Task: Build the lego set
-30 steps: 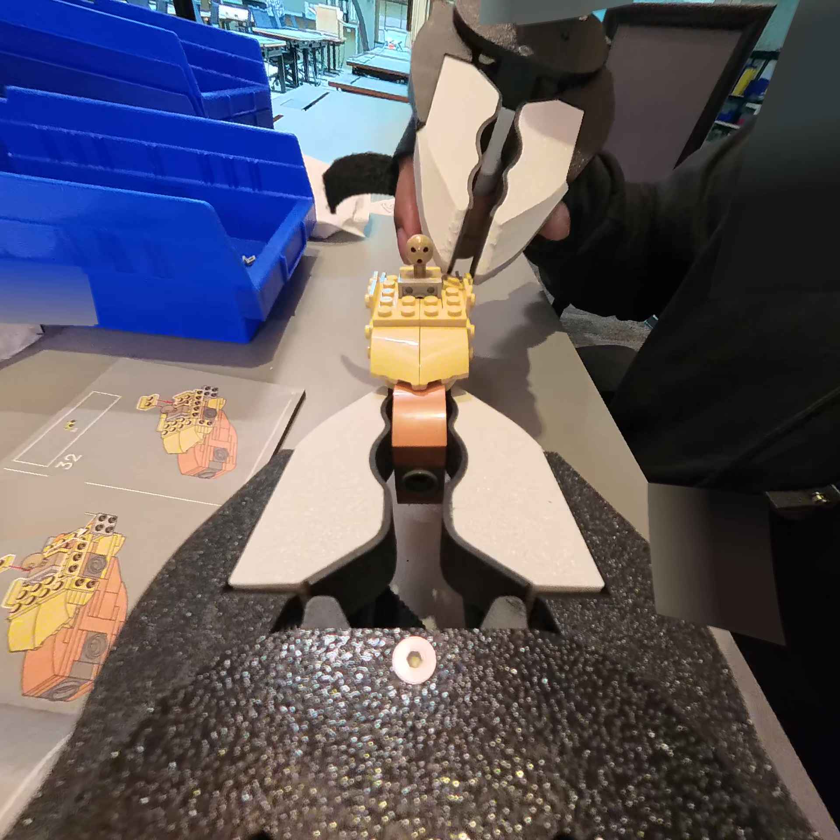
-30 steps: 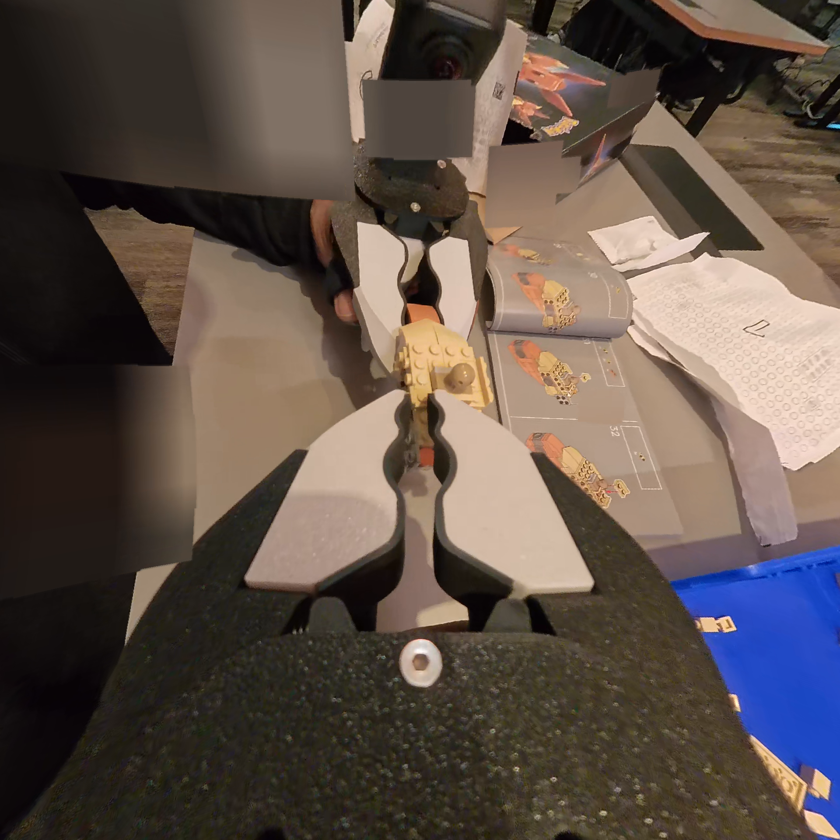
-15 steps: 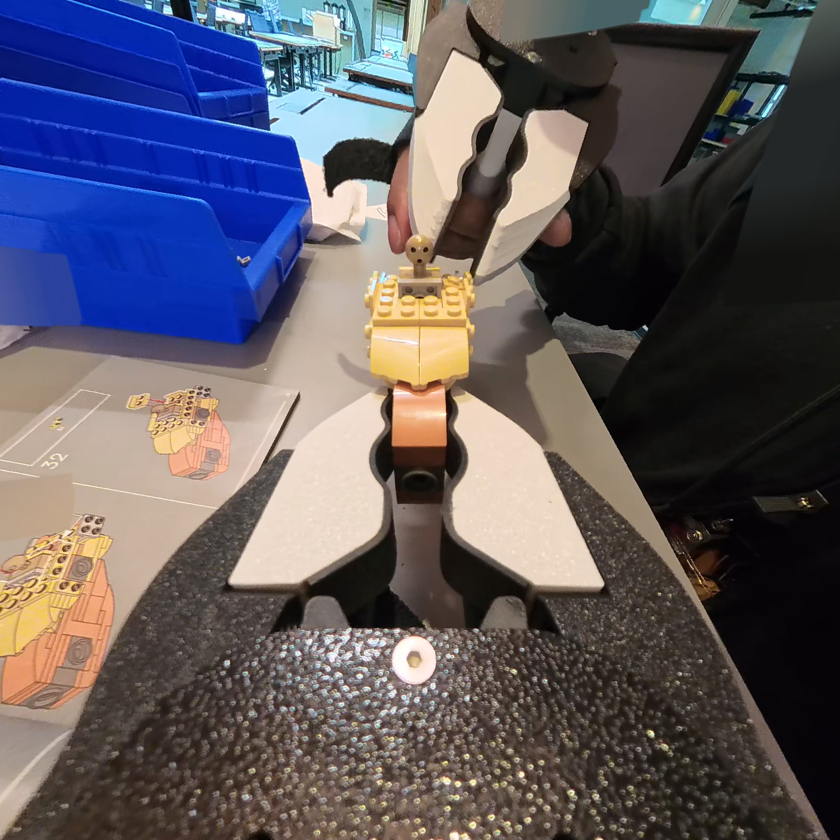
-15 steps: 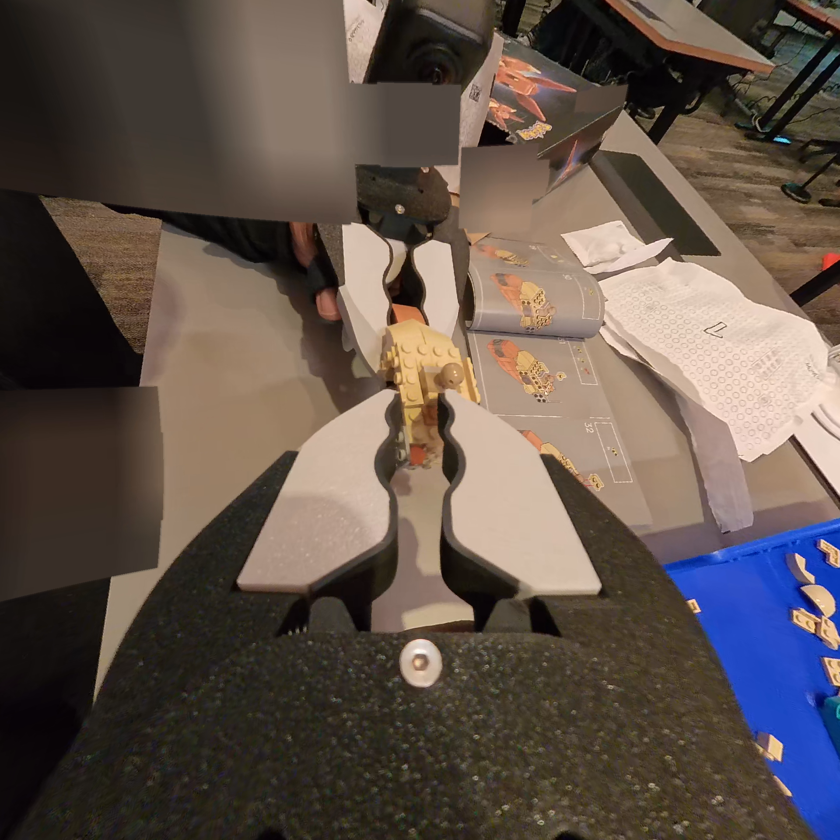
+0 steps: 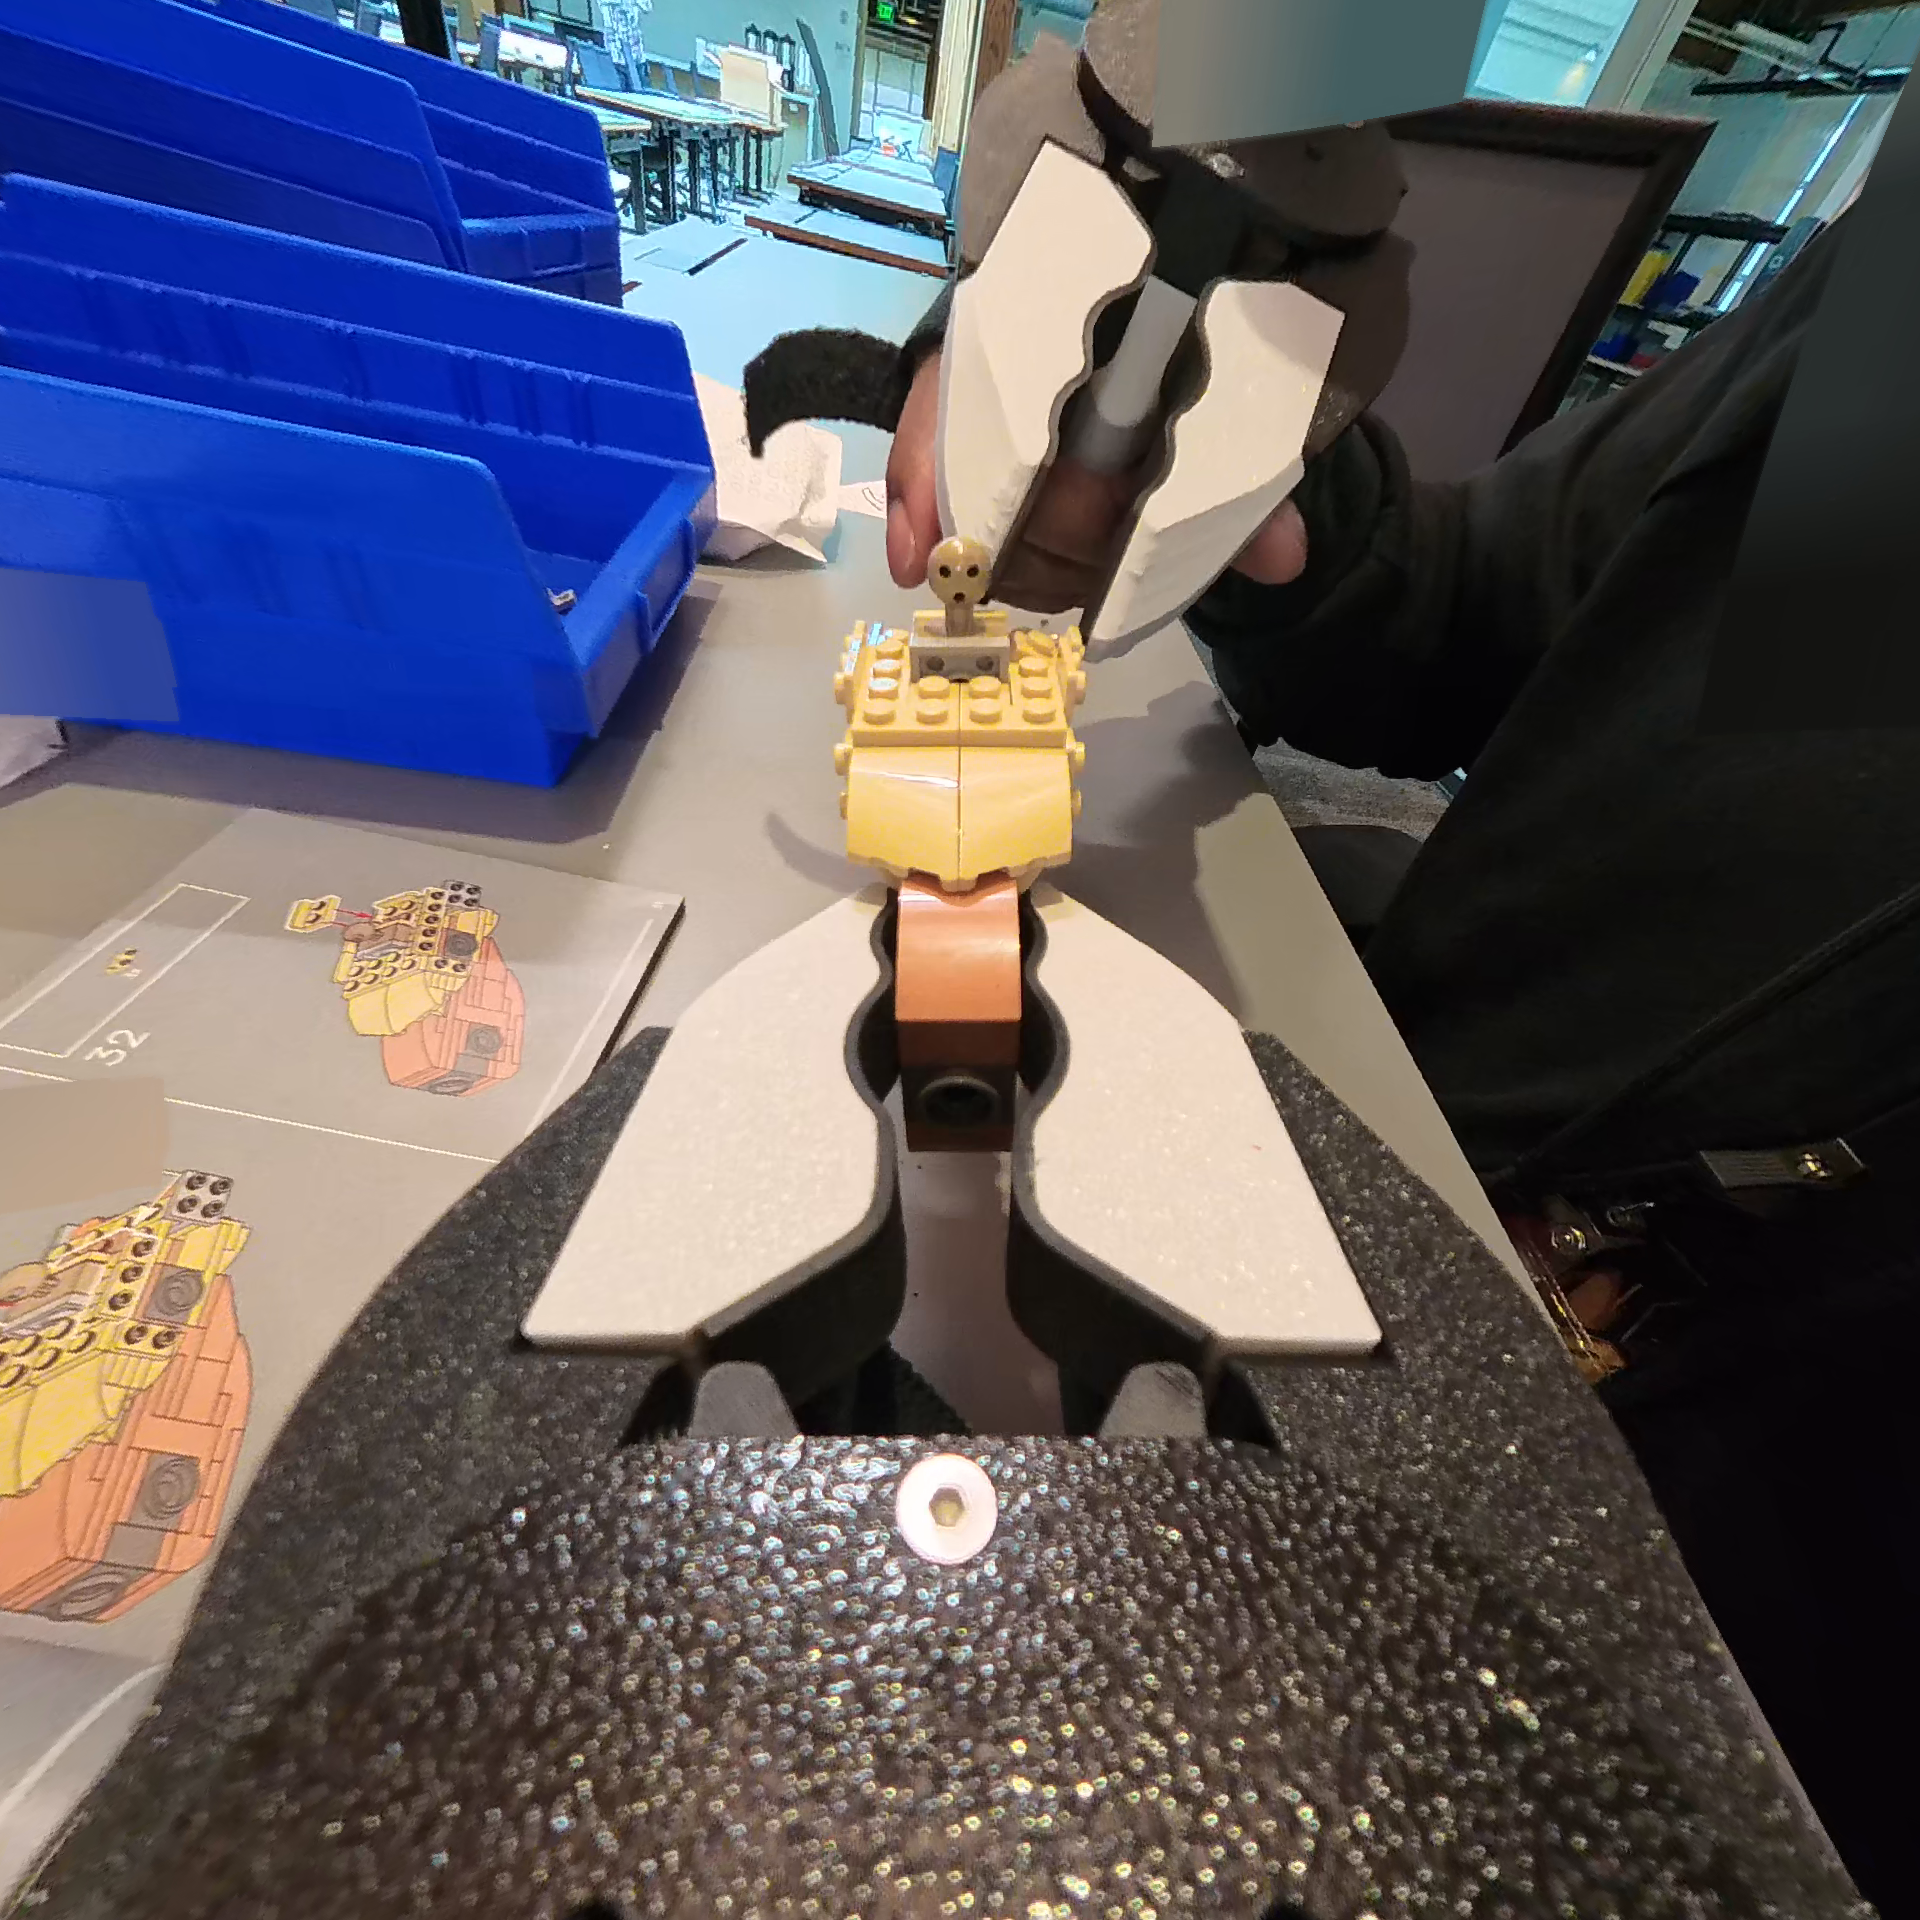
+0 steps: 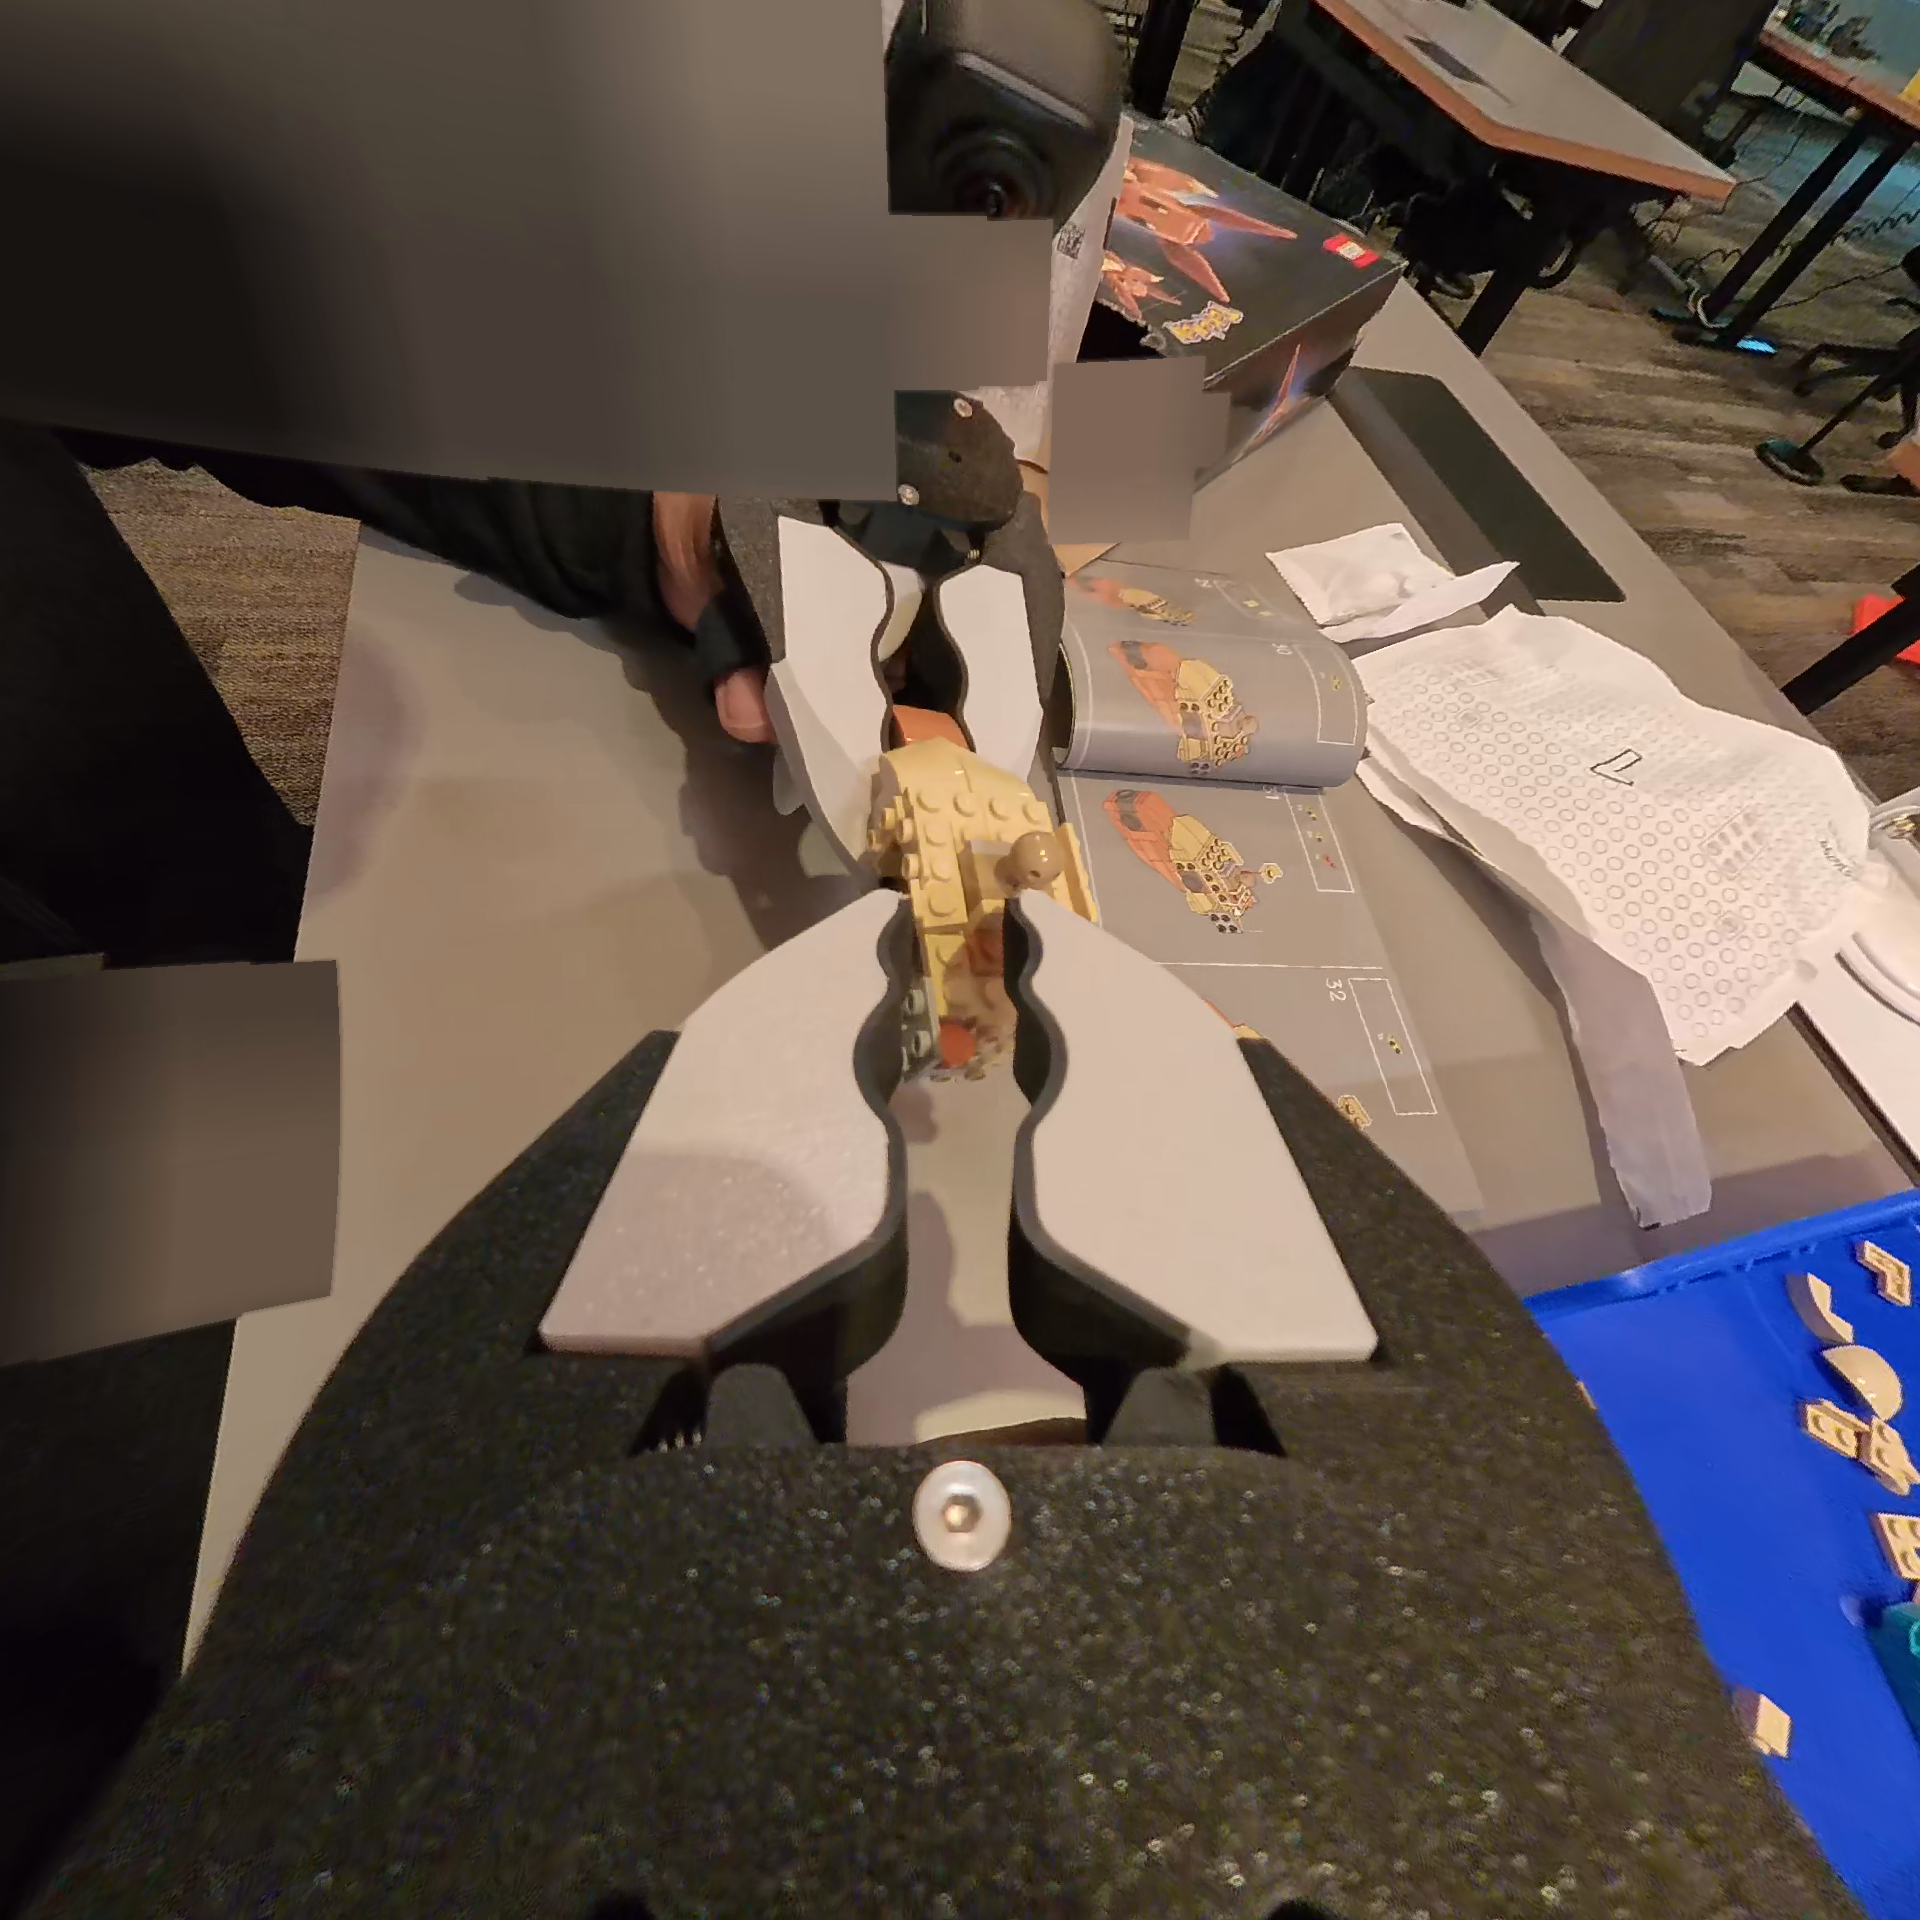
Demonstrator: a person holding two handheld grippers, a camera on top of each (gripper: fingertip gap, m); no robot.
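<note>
left gripper (image 5: 956, 935) clamped on lego model (image 5: 961, 769), right gripper (image 6: 951, 914) jaws apart, printed instruction booklet (image 5: 343, 966)

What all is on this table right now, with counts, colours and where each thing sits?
tan and orange lego model: one, held above the grey table.
round tan knob piece: one, atop the model.
blue plastic bins: several, far left; one near the right gripper holds loose tan pieces.
grey instruction booklet: one, open beside the model.
white perforated bags: a few, past the booklet.
dark set box: one, far end.
left gripper: jaws clamped on the model's orange end.
right gripper: jaws apart around the model's rear.
</note>
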